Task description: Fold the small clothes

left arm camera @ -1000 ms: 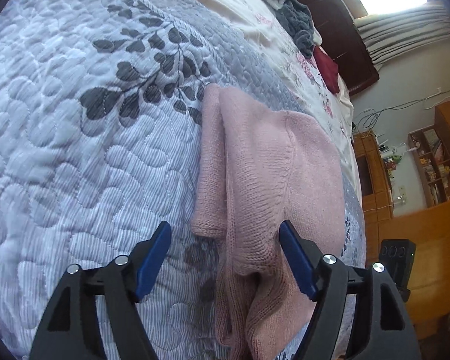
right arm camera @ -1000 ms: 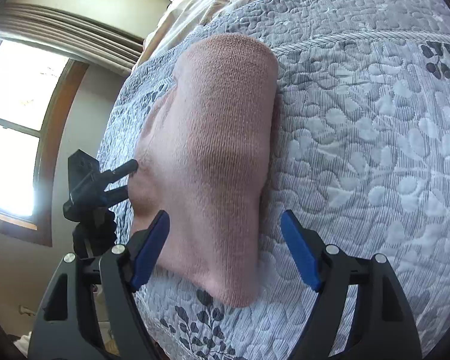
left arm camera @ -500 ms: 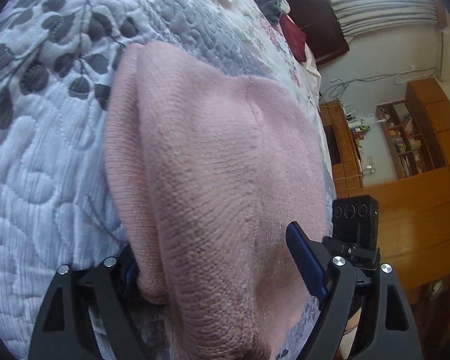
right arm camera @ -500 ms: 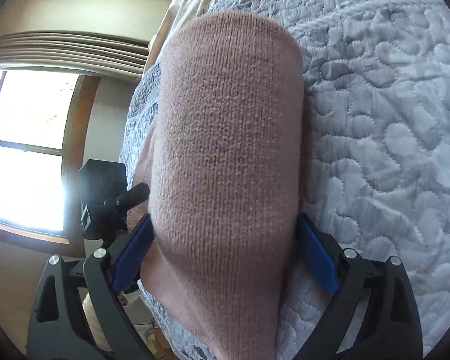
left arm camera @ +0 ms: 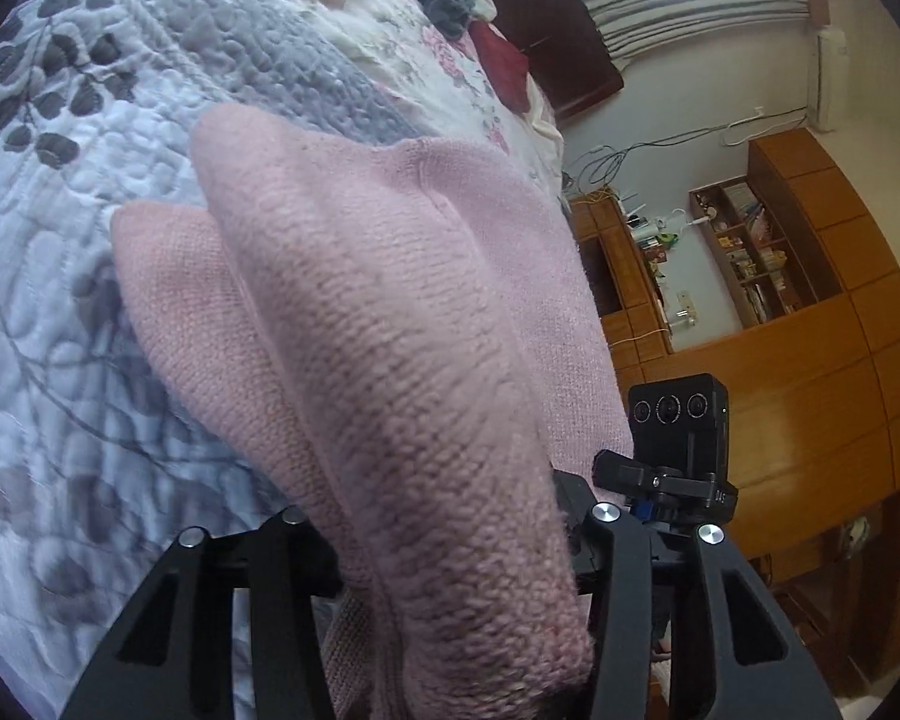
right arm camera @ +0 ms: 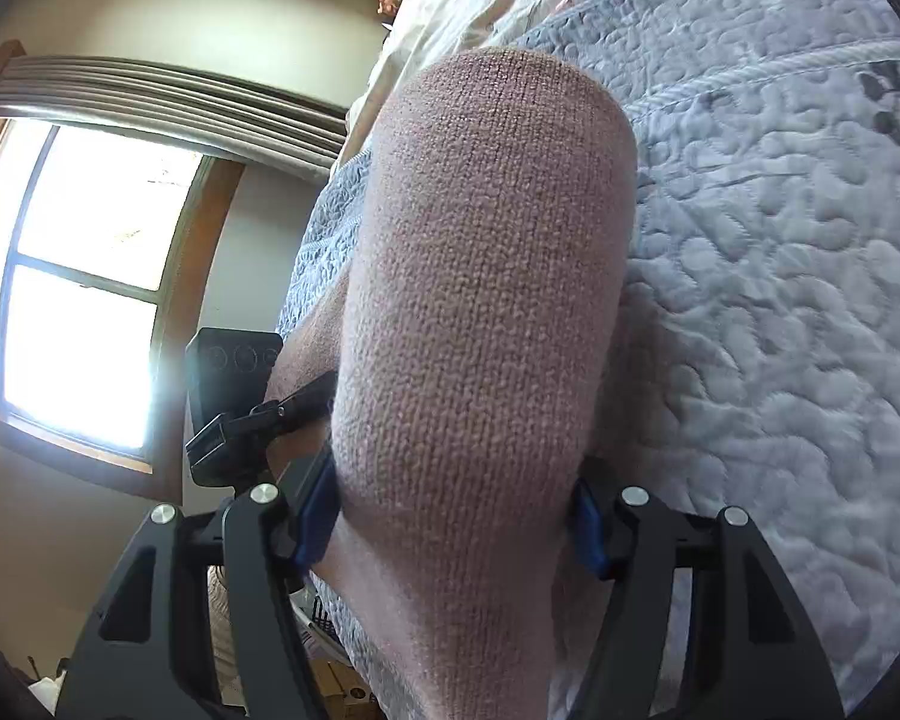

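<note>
With both the left tongs (left arm camera: 450, 594) and right tongs (right arm camera: 450, 534) clamped on the near edge of the pink sweater (left arm camera: 390, 312) on the bed (left arm camera: 90, 360), I judged it best to lift evenly and carry that edge to the far side.

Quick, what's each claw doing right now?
Left claw: shut on the pink knit garment.
Right claw: shut on the same pink knit garment.
</note>
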Motion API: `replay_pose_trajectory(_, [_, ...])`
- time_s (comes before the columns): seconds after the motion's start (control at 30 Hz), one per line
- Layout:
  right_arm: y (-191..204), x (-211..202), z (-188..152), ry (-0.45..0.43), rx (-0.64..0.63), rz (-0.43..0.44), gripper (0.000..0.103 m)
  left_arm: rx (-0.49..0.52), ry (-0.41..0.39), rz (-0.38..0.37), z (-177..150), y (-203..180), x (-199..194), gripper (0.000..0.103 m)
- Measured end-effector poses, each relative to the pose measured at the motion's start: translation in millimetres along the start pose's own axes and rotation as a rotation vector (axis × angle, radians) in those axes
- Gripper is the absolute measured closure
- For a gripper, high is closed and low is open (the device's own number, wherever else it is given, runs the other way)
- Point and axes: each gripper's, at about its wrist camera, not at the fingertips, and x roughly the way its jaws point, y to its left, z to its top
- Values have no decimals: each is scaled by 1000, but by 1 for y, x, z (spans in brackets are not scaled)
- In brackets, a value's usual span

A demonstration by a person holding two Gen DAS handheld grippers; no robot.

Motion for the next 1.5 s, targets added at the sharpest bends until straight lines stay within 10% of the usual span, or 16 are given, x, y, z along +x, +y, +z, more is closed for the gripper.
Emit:
replay_pose_trajectory(0.3, [-24, -117, -57, -64, 7, -40, 41, 88, 48, -35, -54, -84, 71, 55])
replay_pose_trajectory(0.57, [-86, -121, -90, -42, 87, -79, 39, 49, 120, 82, -92, -49, 111, 53])
replay_pose_trajectory(1.17, [-85, -139, -178, -17, 115, -124, 19, 11, 69, 230, -166, -47, 60, 33])
replay_pose_trajectory(1.5, [-68, -143, -217, -10, 87, -163, 61, 90, 62, 359, -203, -68, 41, 34])
